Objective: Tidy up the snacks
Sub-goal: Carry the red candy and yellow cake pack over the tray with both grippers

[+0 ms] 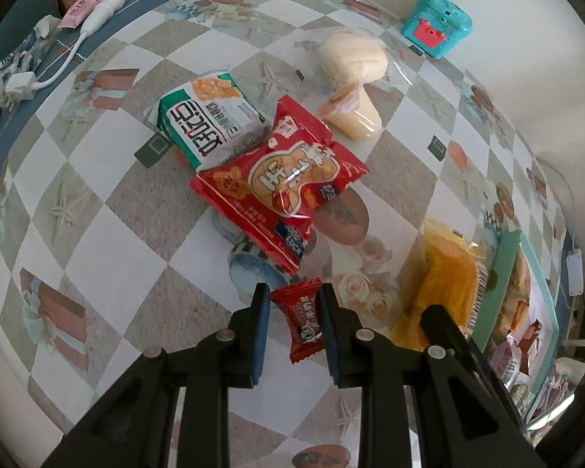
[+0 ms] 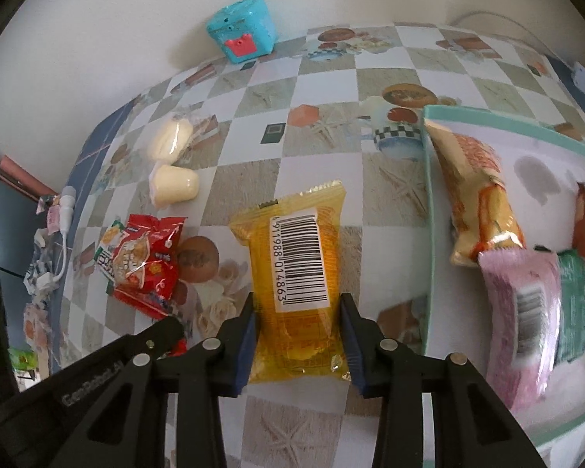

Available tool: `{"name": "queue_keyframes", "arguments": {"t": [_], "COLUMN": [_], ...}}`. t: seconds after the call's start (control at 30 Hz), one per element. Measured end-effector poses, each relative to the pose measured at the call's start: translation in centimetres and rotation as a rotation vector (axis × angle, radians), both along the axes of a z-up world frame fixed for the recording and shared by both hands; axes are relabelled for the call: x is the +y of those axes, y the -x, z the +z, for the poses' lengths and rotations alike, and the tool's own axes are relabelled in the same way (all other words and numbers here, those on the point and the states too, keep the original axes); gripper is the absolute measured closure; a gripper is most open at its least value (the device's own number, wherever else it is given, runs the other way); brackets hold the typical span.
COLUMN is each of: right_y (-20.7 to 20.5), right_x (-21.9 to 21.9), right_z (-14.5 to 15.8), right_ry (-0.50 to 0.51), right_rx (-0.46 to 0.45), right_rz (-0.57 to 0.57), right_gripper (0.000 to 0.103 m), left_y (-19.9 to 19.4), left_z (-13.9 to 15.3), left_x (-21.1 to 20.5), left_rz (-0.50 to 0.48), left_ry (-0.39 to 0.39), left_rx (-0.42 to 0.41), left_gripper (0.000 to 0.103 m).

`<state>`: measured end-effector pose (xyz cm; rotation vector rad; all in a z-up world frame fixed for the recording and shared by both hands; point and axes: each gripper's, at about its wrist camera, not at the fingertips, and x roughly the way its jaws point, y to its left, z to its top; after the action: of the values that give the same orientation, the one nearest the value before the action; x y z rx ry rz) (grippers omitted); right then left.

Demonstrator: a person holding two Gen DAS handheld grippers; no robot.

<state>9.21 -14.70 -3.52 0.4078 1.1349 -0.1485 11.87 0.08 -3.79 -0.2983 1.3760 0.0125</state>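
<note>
Above the checkered tablecloth [image 1: 128,230], my left gripper [image 1: 294,325] pinches a small red candy wrapper [image 1: 303,321], while my right gripper [image 2: 298,337] squeezes a yellow plastic snack packet [image 2: 298,273] beside the teal-rimmed tray [image 2: 429,234].

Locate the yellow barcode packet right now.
In the right wrist view, the yellow barcode packet sits centre frame, clamped in the right gripper, just left of the teal-rimmed tray.
</note>
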Motion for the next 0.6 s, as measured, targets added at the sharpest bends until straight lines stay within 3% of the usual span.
{"name": "queue_keyframes", "arguments": {"t": [0.6], "right_y": [3.0], "right_x": [-1.9], "right_z": [3.7], "right_ry": [0.013], "right_rx": [-0.051], "right_rz": [-0.061], "right_gripper": [0.062], "left_y": [1.7], "left_z": [3.6], "left_x": [2.7], "left_rz": [0.030], "left_ry": [0.089], "left_rx": [-0.085], "left_gripper": [0.077]}}
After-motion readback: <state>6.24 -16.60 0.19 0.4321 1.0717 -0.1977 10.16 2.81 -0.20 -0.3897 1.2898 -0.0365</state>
